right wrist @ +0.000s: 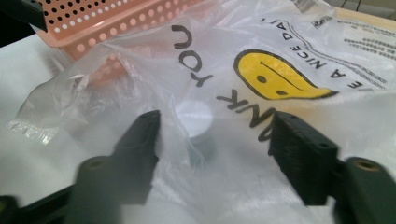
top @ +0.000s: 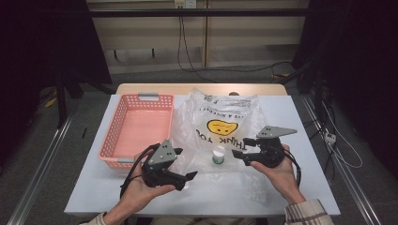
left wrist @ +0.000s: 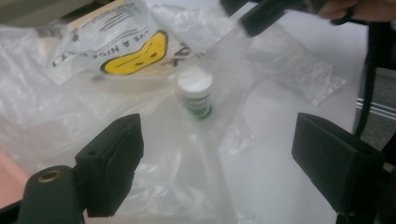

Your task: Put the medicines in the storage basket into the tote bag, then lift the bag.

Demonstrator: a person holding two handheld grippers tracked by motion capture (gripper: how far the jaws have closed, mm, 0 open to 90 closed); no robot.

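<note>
High view: small bottle (top: 218, 155) inside plastic bag (top: 220, 124) on desk (top: 94, 187).
Left tool (top: 187, 178): open, empty.
Right tool (top: 237, 154): open, empty.
Risk: film snags pads, bottle topples.

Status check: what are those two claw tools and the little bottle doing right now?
Left gripper open, empty. Right gripper open, empty. Small bottle upright under the clear plastic bag, between them. Bag film covers it.

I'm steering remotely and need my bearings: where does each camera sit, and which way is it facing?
High view: above the person's side, looking forward and down on the table; both forearms, left gripper and right gripper show.
Left gripper view: along its open jaws toward the small bottle under the plastic bag.
Right gripper view: along its open jaws toward bag and pink basket.
Shared: bottle and bag.
</note>
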